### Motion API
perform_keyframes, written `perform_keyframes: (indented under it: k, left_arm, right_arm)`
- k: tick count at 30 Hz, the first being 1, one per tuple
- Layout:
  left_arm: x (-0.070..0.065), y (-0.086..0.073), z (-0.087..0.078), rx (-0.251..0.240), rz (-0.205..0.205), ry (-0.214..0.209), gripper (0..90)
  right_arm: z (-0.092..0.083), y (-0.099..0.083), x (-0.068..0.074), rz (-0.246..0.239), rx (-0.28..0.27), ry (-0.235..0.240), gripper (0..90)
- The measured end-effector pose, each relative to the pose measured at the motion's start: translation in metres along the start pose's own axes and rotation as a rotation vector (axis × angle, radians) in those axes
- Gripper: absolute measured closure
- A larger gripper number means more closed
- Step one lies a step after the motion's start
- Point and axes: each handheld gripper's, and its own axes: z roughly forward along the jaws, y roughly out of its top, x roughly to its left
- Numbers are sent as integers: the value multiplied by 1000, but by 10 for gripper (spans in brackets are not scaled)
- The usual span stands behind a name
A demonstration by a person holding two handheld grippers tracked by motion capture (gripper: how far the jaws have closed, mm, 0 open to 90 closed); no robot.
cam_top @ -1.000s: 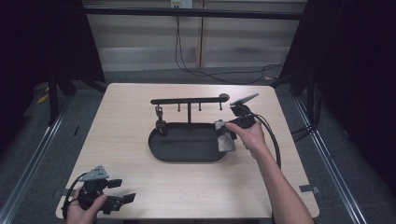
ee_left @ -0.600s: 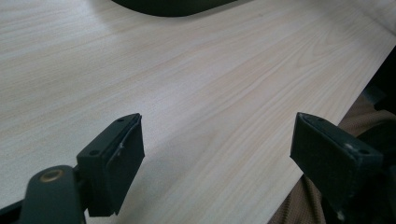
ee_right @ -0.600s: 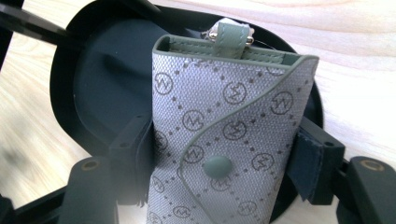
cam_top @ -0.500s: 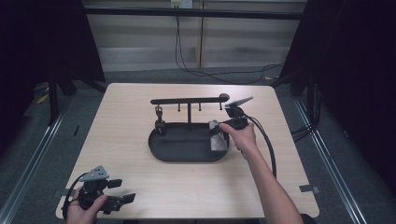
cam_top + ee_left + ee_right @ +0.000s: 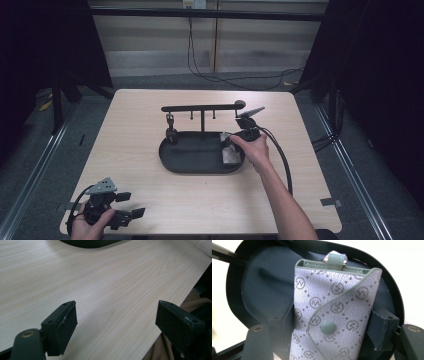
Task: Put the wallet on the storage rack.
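Grey monogrammed key pouch (image 5: 332,312), green snap, loosely between right tool's (image 5: 332,327) just-opening jaws.

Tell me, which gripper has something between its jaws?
The right gripper: the grey patterned pouch sits between its jaws, which have just been opening, over the black tray. The left gripper's jaws gape over bare table.

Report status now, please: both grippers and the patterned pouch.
Left gripper open, idle at near table edge. Right gripper jaws just opening, patterned pouch between them over black tray. Nothing in the way.
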Motion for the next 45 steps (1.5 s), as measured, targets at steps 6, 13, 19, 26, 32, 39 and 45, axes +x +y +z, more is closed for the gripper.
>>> perform_keyframes:
  k: [6, 13, 19, 26, 32, 39, 45]
  left_arm:
    - [0, 0, 0, 0, -4, 4, 174]
    - [0, 0, 0, 0, -3, 3, 174]
    - [0, 0, 1, 0, -4, 2, 174]
    - [0, 0, -1, -20, -21, 2, 174]
    - [1, 0, 0, -9, -15, 10, 176]
    - [2, 0, 1, -16, -30, 10, 176]
    - [2, 0, 0, -16, -34, 13, 175]
  right_arm:
    - [-5, 2, 2, -11, -6, 15, 296]
    - [-14, 1, 2, -2, -26, 15, 301]
    - [-26, -5, 3, -42, -61, 20, 300]
    - [-42, -19, 3, -96, -120, 6, 294]
    - [-48, -35, -5, -112, -150, -20, 286]
    - [-62, -56, -15, -115, -210, -11, 278]
    - [-68, -78, -20, -120, -251, -8, 277]
